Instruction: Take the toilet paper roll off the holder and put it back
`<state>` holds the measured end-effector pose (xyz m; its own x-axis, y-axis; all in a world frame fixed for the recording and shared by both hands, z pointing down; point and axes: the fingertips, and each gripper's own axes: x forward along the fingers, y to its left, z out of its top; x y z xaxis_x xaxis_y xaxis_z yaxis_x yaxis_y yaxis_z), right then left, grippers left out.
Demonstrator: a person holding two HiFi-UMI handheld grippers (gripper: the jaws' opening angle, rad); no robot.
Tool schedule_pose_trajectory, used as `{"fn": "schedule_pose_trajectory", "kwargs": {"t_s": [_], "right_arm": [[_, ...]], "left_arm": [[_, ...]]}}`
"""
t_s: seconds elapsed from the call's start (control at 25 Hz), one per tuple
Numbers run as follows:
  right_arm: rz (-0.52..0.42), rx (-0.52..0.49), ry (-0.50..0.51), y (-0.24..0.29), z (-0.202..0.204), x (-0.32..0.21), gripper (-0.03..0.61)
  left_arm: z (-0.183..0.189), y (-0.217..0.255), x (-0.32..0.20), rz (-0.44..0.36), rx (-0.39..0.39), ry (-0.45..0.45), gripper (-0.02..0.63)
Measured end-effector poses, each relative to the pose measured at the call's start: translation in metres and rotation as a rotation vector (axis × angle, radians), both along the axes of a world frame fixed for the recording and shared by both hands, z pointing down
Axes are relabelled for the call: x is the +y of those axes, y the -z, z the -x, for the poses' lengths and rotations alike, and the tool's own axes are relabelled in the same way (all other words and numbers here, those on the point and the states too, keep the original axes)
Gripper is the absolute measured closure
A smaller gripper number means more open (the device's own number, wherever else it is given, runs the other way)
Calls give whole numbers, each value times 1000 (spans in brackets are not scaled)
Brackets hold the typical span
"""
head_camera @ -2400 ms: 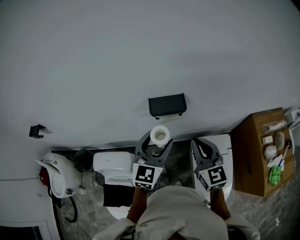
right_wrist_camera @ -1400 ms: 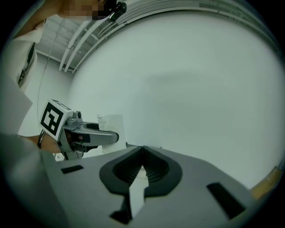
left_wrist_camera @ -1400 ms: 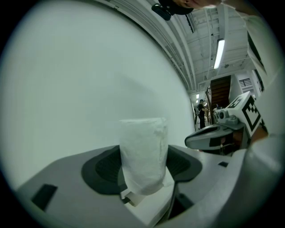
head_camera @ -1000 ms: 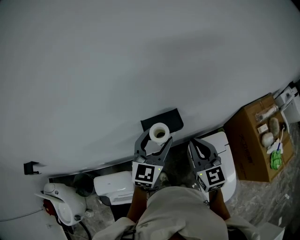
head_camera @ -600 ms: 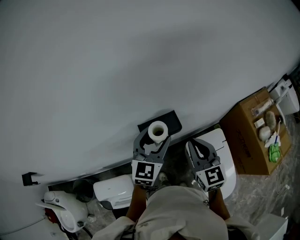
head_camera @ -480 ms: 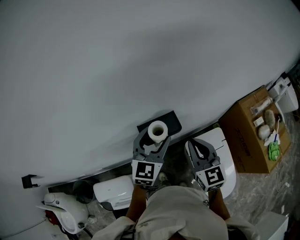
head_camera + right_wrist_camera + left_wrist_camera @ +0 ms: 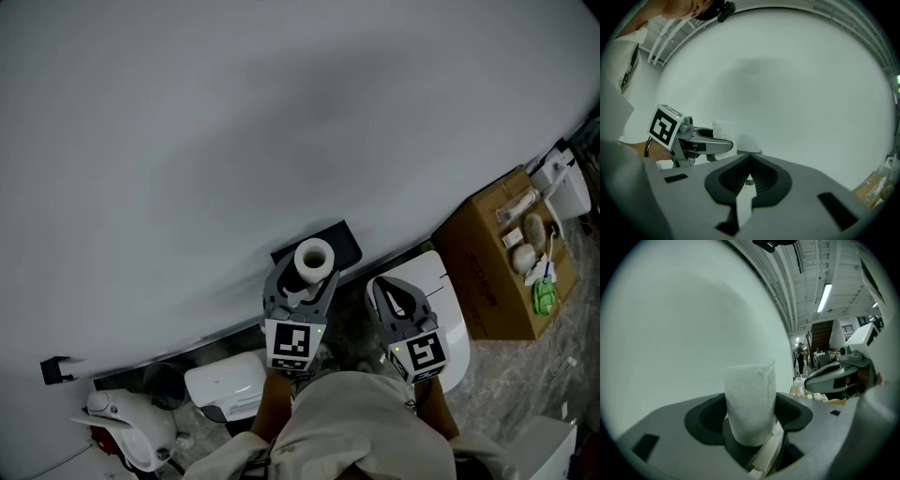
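The head view is dim and grey, with soft, even light on the wall. Both gripper views bulge fisheye-like, black at the corners. A ceiling strip light glows brightly.

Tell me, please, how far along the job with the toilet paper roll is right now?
Done: the toilet paper roll is off the black holder on the wall. In hand: the left gripper is shut on the roll, holding it upright close in front of the holder; the right gripper is shut and empty beside it. Left: putting the roll back on the holder and letting go.
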<state>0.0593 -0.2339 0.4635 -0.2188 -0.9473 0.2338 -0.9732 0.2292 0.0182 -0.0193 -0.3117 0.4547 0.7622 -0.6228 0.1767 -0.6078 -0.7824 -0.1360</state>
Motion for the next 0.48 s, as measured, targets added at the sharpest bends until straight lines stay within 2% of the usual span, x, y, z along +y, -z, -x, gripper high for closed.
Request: {"fn": "schedule_pose_trajectory", "kwargs": {"t_s": [0.48], "right_arm": [[3,0,-5,-1,0,3,580]], "left_arm": [[3,-2,-9,-8,-23,36,276]]}}
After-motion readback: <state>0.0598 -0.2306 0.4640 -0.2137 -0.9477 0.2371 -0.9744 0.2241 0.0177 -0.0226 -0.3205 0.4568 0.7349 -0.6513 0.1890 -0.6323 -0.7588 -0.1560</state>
